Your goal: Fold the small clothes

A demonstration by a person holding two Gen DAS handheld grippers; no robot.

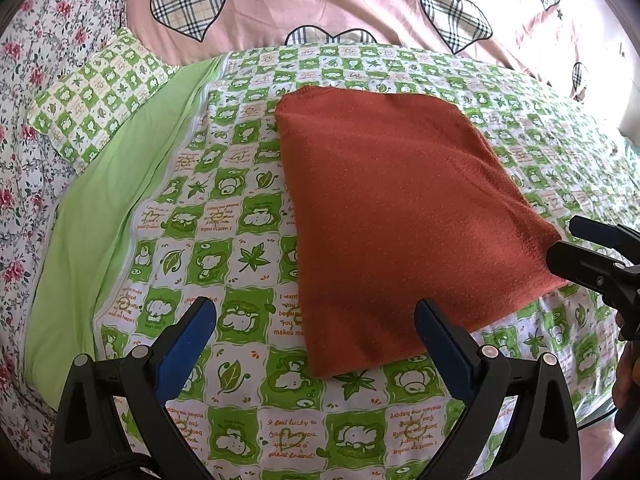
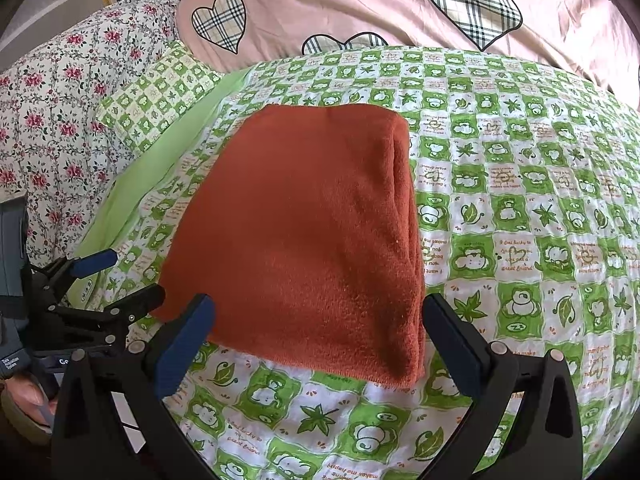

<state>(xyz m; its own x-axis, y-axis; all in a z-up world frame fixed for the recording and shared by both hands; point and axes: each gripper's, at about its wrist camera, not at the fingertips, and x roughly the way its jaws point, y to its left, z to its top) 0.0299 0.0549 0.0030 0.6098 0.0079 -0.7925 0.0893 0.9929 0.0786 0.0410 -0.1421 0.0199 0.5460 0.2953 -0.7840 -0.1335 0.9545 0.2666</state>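
Left gripper (image 1: 316, 320): jaws spread wide, nothing between them. Its blue-padded fingers (image 1: 188, 340) hang above the green-and-white checked quilt (image 1: 224, 208), with the near left corner of the folded cloth just ahead of the right finger. The same gripper shows at the left edge of the right wrist view (image 2: 124, 280), beside the cloth's near left corner, fingers parted and clear of the fabric.

Right gripper (image 2: 318, 320): jaws likewise wide apart and holding nothing. The near edge of the cloth lies between and just beyond the two fingers; contact cannot be confirmed. In the left wrist view it appears at the right edge (image 1: 568, 244), its tips close to the cloth's near right corner.

Rust-orange terry cloth (image 2: 304, 232): folded into a flat rectangle of several layers, the stacked fold visible along its right side. It lies flat on the quilt, near the middle.

Surroundings: a plain light-green sheet (image 1: 100, 216) runs along the quilt's left edge; a small checked pillow (image 1: 100, 92) rests beside it. A floral bedcover (image 2: 52, 120) lies further left. A pink duvet with plaid hearts (image 2: 360, 4) is beyond.
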